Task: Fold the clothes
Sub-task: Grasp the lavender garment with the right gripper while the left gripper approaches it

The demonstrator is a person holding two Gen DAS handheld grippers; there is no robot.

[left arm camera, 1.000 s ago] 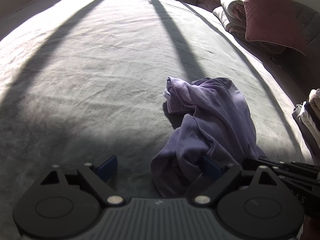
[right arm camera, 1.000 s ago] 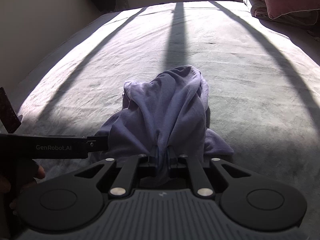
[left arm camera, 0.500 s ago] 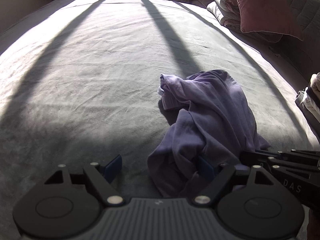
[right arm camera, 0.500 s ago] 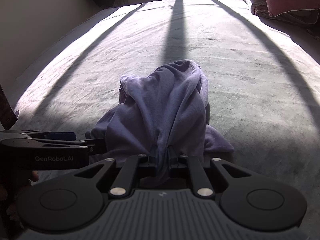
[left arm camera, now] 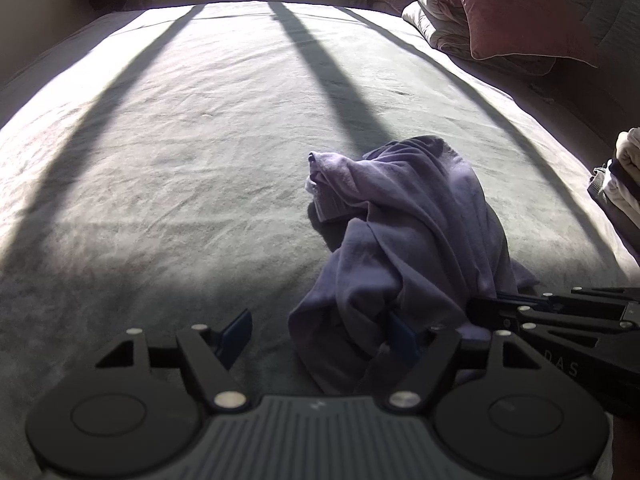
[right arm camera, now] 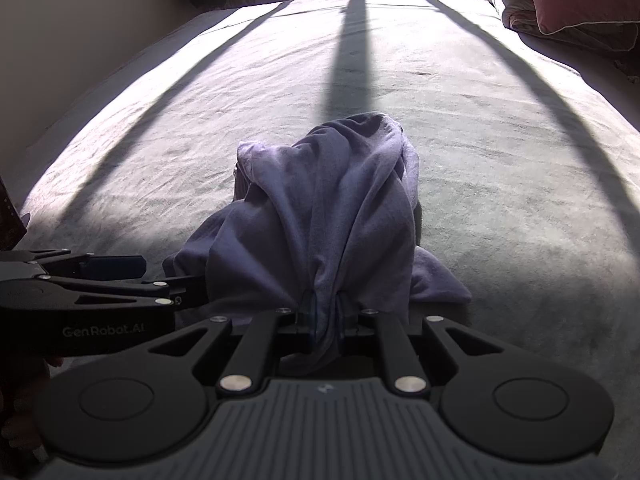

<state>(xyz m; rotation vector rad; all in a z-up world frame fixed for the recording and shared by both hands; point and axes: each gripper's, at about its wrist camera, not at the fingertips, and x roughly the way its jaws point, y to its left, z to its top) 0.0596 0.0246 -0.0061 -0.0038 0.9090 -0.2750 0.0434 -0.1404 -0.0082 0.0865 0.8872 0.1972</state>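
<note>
A crumpled purple garment (left arm camera: 416, 232) lies in a heap on the grey-green bed cover (left arm camera: 180, 160). In the right wrist view my right gripper (right arm camera: 324, 314) is shut on a bunched fold at the near end of the garment (right arm camera: 332, 208), and the cloth is drawn up into its jaws. My left gripper (left arm camera: 320, 332) is at the heap's near left corner, its jaws closing. Its right blue pad (left arm camera: 400, 334) is tucked against a fold, while the left pad (left arm camera: 240, 328) stands clear over the bed cover. Each gripper shows in the other's view: right gripper (left arm camera: 504, 308), left gripper (right arm camera: 168, 280).
A maroon pillow (left arm camera: 524, 8) and a folded quilt (left arm camera: 432, 16) lie at the bed's far right. A stack of folded clothes (left arm camera: 624, 172) sits at the right edge. A wall (right arm camera: 80, 40) runs along the bed's left side. Window-bar shadows cross the cover.
The left gripper's jaws have narrowed around the garment's near corner, and its view has rolled a little. The right gripper keeps its hold in the same place.
</note>
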